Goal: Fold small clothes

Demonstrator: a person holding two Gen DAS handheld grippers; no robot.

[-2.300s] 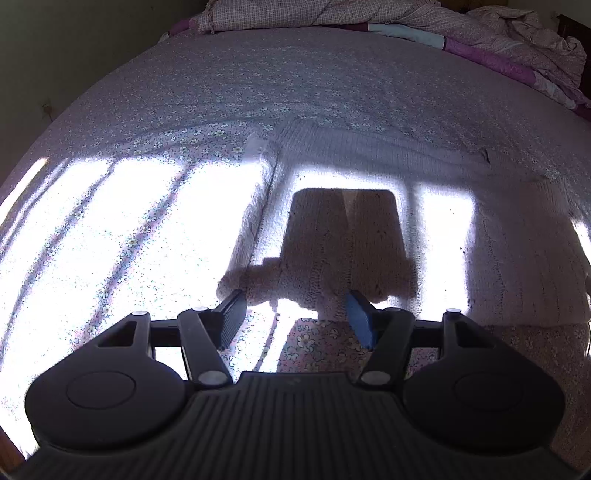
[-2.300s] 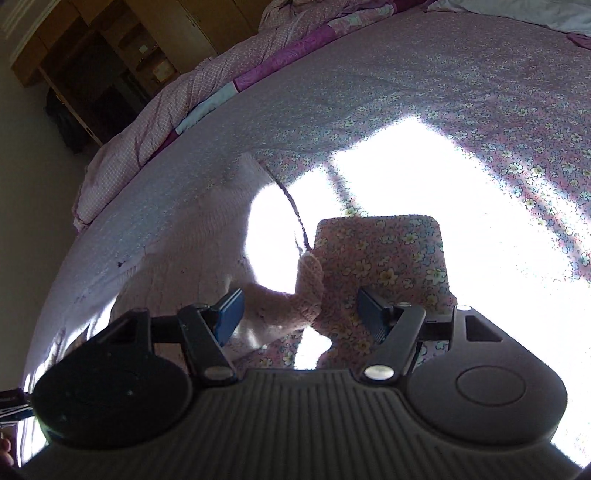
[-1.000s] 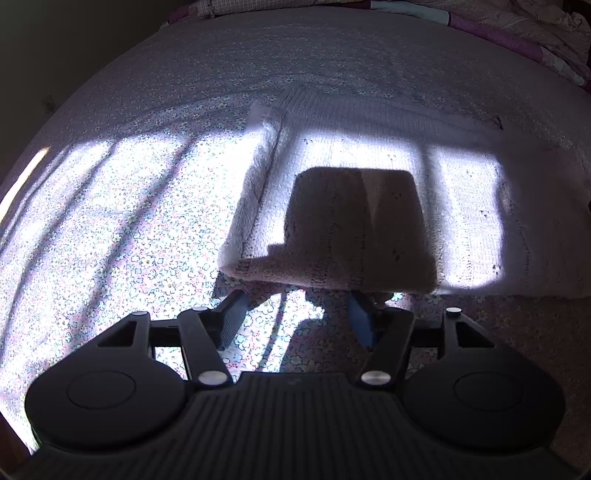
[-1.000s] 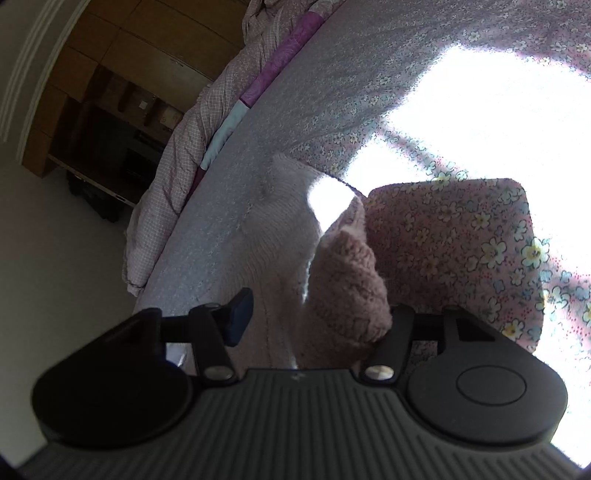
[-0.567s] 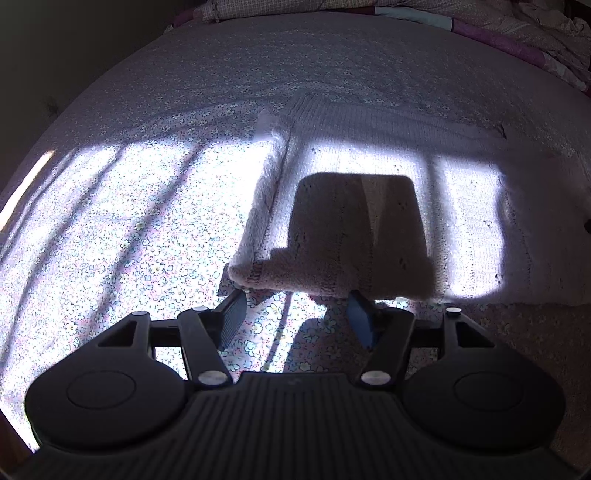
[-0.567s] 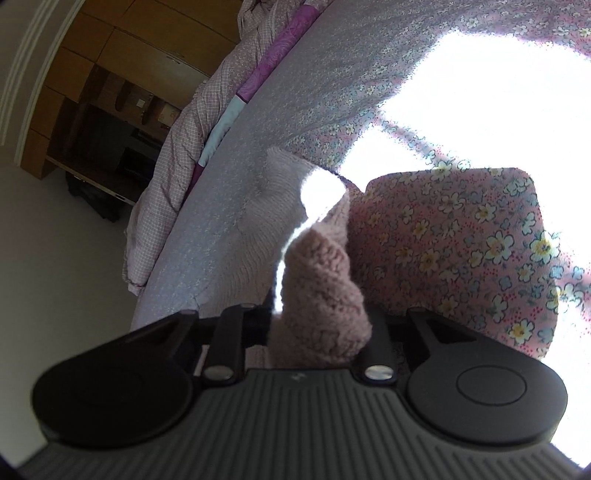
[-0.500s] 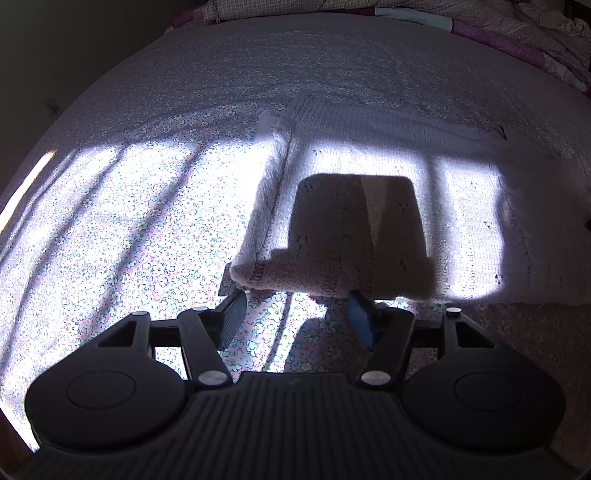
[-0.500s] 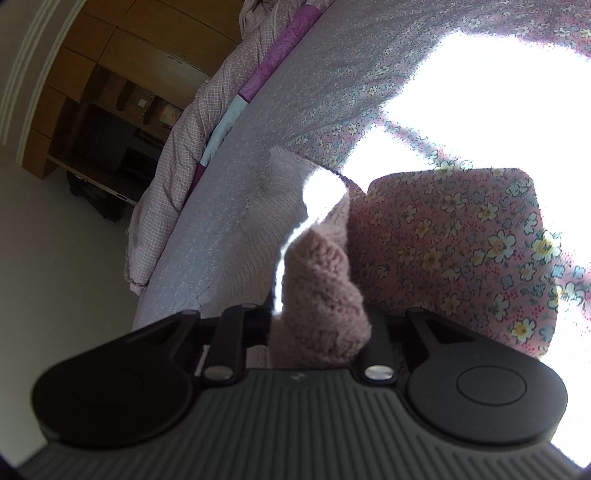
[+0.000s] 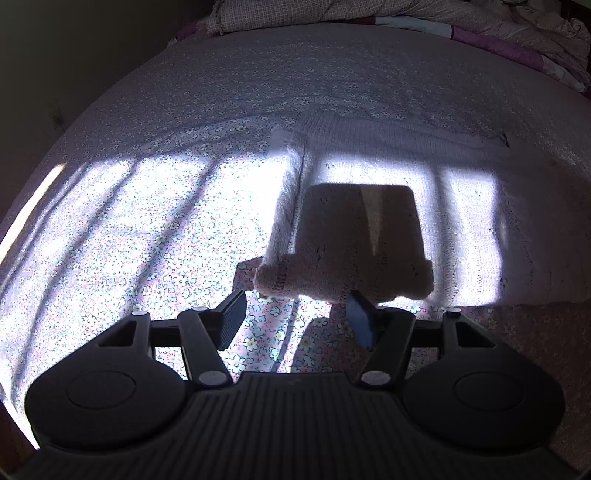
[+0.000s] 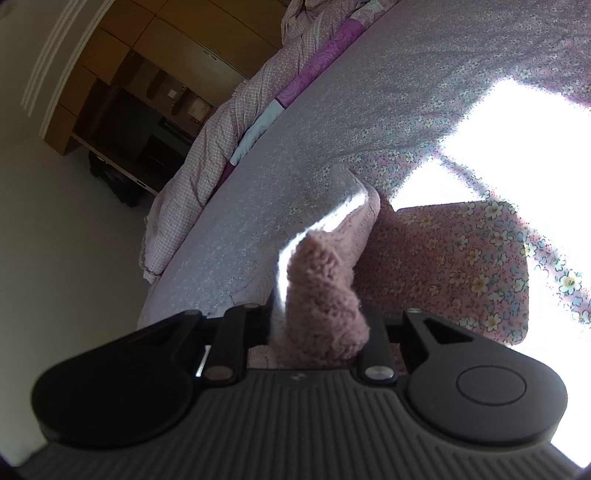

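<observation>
A pale pink knitted garment (image 9: 388,177) lies flat on the flowered bed sheet (image 9: 147,221), half in sun and half in shadow. My left gripper (image 9: 295,314) hovers open just in front of its near rolled hem (image 9: 343,280); the right fingertip (image 9: 360,317) reaches the hem's edge and nothing lies between the pads. In the right wrist view my right gripper (image 10: 317,332) is shut on a bunched corner of the knitted garment (image 10: 325,291), which rises off the bed sheet (image 10: 461,258) in a peak.
A crumpled checked quilt (image 9: 424,14) lies along the far side of the bed. The right wrist view shows this quilt (image 10: 207,158) at the bed's edge, a wooden wardrobe and shelves (image 10: 155,81) beyond it, and a bright sun patch (image 10: 509,147) on the sheet.
My right gripper closed on the garment's corner and lifted it slightly. The left gripper stayed open at the hem, which has crept a little closer to its fingers.
</observation>
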